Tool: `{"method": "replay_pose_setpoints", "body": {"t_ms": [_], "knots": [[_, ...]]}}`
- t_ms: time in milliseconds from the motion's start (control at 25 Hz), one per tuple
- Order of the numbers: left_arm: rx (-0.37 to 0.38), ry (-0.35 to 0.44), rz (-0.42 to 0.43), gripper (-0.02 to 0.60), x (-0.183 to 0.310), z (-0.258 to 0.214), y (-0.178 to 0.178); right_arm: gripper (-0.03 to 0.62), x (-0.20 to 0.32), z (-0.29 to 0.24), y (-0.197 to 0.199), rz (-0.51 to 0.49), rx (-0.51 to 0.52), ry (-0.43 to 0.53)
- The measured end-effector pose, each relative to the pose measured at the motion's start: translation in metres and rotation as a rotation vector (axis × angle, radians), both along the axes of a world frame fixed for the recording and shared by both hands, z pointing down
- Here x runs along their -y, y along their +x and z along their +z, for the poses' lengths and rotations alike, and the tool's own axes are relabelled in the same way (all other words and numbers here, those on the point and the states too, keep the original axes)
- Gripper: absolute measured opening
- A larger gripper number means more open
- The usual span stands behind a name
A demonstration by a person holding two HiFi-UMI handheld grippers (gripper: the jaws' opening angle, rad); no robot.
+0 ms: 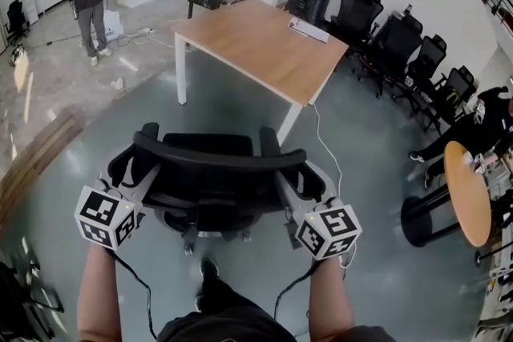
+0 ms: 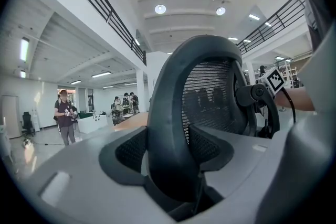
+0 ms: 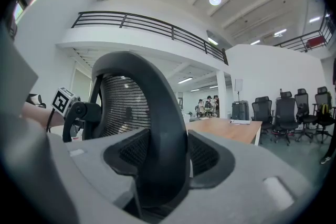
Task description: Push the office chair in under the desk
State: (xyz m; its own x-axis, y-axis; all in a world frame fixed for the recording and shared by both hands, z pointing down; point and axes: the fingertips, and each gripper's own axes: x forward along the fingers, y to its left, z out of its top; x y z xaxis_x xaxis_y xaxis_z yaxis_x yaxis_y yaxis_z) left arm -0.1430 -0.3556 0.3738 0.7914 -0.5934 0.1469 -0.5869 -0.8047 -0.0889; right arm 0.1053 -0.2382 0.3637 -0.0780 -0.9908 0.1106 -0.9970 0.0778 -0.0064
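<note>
The black office chair (image 1: pixel 210 146) stands right in front of me, its mesh back toward me and its seat facing the wooden desk (image 1: pixel 256 44) with white legs, about a chair's length away. My left gripper (image 1: pixel 147 171) is shut on the left side of the chair's back frame (image 2: pixel 168 128). My right gripper (image 1: pixel 285 179) is shut on the right side of the same frame (image 3: pixel 157 128). In each gripper view the curved black frame fills the gap between the grey jaws. The chair's base is mostly hidden under its seat.
A white flat item (image 1: pixel 309 30) lies on the desk's far end, and a cable (image 1: pixel 325 144) runs from the desk across the floor. A row of black chairs (image 1: pixel 393 44) lines the right. A round wooden table (image 1: pixel 469 192) stands near right. A person (image 1: pixel 90 0) stands far left.
</note>
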Motion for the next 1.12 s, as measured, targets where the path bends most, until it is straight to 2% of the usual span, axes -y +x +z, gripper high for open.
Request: {"method": "replay_pose_setpoints", "body": {"t_ms": [200, 680, 920, 1120], "knots": [[0.0, -0.014, 0.009, 0.276, 0.059, 0.002, 0.015, 0.216, 0.052, 0.0, 0.011, 0.02, 0.006, 0.001], [-0.035, 0.007, 0.041, 0.276, 0.196, 0.003, 0.057, 0.215, 0.172, 0.001, 0.048, 0.093, 0.049, 0.016], [-0.031, 0.001, 0.102, 0.279, 0.255, 0.0, 0.082, 0.215, 0.218, -0.001, 0.063, 0.155, 0.047, 0.022], [-0.034, 0.002, 0.186, 0.278, 0.306, 0.002, 0.1, 0.215, 0.25, 0.001, 0.068, 0.238, 0.044, 0.031]]}}
